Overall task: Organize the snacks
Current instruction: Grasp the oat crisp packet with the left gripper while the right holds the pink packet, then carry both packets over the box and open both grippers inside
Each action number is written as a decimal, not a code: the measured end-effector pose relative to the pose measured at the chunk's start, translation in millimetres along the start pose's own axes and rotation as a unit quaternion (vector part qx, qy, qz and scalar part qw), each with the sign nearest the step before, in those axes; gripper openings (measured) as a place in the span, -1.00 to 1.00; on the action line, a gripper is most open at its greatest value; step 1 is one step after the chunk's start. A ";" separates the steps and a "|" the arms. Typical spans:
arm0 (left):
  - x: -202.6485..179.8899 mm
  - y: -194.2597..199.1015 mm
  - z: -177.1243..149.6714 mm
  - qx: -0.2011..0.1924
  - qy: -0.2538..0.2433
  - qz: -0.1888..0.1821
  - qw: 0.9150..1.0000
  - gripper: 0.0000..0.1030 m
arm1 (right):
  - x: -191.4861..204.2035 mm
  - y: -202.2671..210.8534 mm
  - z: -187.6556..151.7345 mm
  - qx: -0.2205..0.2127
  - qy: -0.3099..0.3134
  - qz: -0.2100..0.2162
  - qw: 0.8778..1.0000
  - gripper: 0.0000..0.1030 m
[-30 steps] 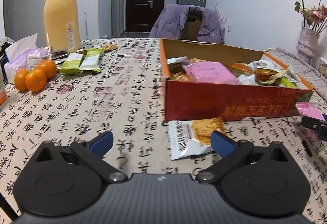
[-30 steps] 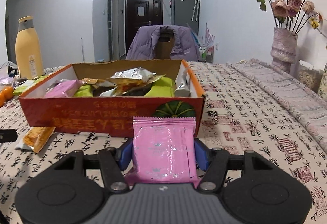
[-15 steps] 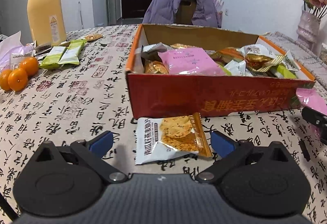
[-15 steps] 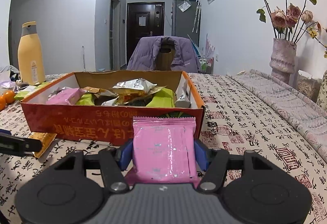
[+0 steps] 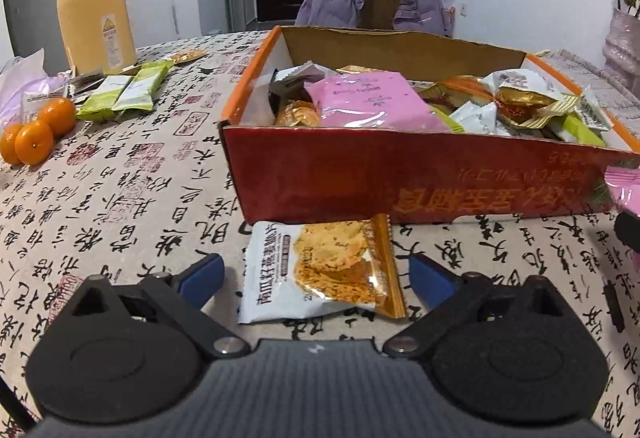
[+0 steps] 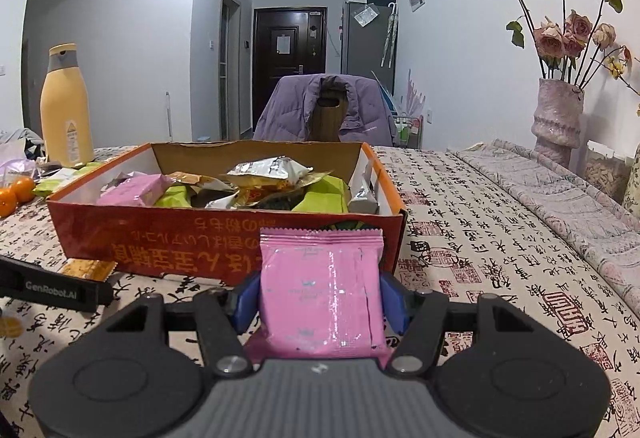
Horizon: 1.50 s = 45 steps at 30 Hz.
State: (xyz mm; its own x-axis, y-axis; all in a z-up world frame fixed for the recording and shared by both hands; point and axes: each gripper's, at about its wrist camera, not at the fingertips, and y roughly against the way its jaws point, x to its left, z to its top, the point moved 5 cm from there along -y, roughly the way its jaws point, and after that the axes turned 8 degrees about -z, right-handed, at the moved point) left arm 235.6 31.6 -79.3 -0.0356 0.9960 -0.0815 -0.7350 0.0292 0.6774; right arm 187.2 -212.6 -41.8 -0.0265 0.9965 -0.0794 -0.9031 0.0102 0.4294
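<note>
We take the red box (image 5: 400, 178) as our landmark. It already holds a heap of wrapped snacks, so much of the sorting looks done. Our right gripper (image 6: 320, 298) is clamped on a pink packet (image 6: 320, 290), held upright just in front of the box's near wall, not yet over the rim. Our left gripper (image 5: 316, 274) has just been closing a little around the cracker packet (image 5: 320, 270), which lies flat on the tablecloth (image 5: 120, 198) touching the box's front wall; the pads (image 5: 204, 274) do not yet press it. Left of the box, well apart, green bars (image 5: 128, 90) lie near the yellow bottle (image 5: 94, 2). We judge these two packets, then the bars, remain.
</note>
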 end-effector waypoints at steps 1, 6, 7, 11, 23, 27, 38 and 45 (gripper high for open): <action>-0.9 0.9 0.0 -0.002 -0.001 0.000 1.000 0.81 | -0.1 0.0 -0.1 0.000 0.000 0.000 1.000 0.18; -2.0 7.0 0.6 -0.013 -0.003 -0.003 1.000 0.39 | 0.5 0.6 -0.1 -0.002 0.001 0.000 1.000 0.18; -1.2 8.3 0.2 -0.015 -0.002 -0.003 1.000 0.35 | 0.5 0.5 -0.2 -0.002 0.001 0.000 1.000 0.18; 0.6 11.7 -0.5 -0.022 -0.004 -0.006 1.000 0.10 | 1.2 2.2 -0.2 -0.005 0.002 0.001 1.000 0.18; -8.3 38.6 -3.9 -0.057 -0.035 -0.017 0.998 -0.05 | 0.9 11.1 -1.2 -0.023 0.004 0.001 1.000 0.18; -12.1 55.9 0.4 -0.078 -0.040 -0.029 0.996 -0.05 | -0.2 17.9 -0.3 -0.041 0.001 0.002 0.999 0.18; -24.8 84.9 36.0 -0.134 -0.068 -0.038 0.988 -0.05 | -1.1 29.2 16.5 -0.066 -0.001 0.018 0.998 0.18; -30.6 84.5 64.4 -0.155 -0.079 -0.029 0.984 -0.05 | 4.2 25.2 44.9 -0.092 0.018 0.018 0.995 0.18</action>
State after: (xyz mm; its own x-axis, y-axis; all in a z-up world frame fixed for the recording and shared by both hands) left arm 218.1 9.0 27.5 0.0994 0.9949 0.0178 -0.9052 0.0830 0.4168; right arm 183.6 -204.4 9.0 -0.0726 0.9923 -0.1002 -0.9645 -0.0442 0.2605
